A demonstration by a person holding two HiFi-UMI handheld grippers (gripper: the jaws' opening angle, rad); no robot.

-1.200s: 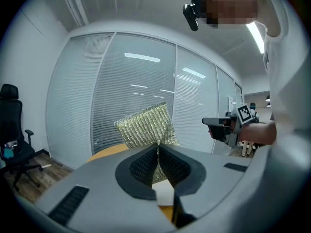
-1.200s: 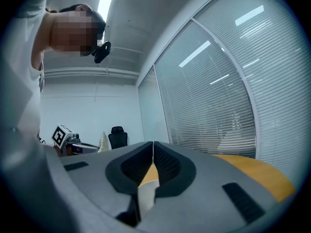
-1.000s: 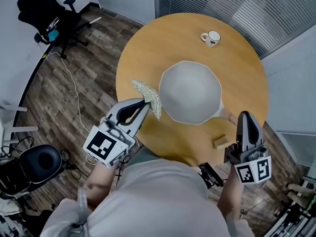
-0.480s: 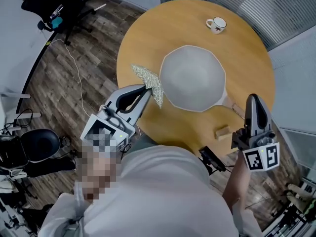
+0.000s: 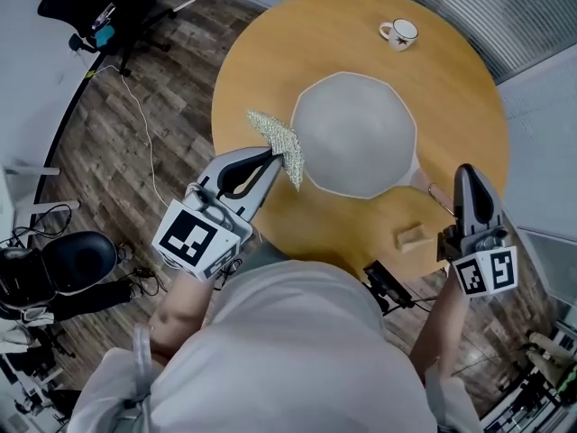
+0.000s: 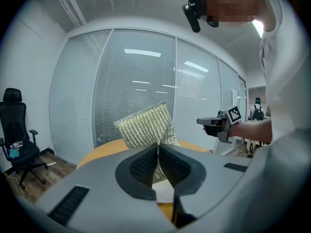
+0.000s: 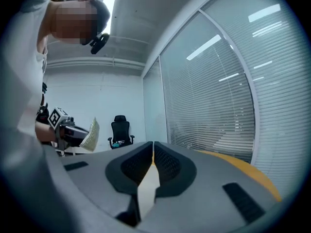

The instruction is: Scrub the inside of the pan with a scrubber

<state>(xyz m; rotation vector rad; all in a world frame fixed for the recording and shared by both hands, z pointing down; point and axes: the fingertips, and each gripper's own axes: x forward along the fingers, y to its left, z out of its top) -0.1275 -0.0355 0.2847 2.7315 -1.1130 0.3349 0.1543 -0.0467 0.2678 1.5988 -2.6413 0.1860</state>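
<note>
Head view: the left gripper (image 5: 271, 157), clamped on the scrubber (image 5: 279, 137) at the pan's (image 5: 356, 133) 9 o'clock, should press inside while the right gripper (image 5: 470, 177), jaws together and empty, steadies the handle (image 5: 431, 188).

One round bench (image 5: 261, 61) carries one pan (image 5: 356, 133), one mug (image 5: 399, 32) on its far side and one small wooden block (image 5: 415, 235) near right. There is one scrubber (image 5: 279, 138). Two grippers show: the left gripper (image 5: 269, 158) and the right gripper (image 5: 469, 174). On the floor to the left are two black chairs, a far chair (image 5: 68, 3) and a near chair (image 5: 77, 260), the latter possibly a stool.
</note>
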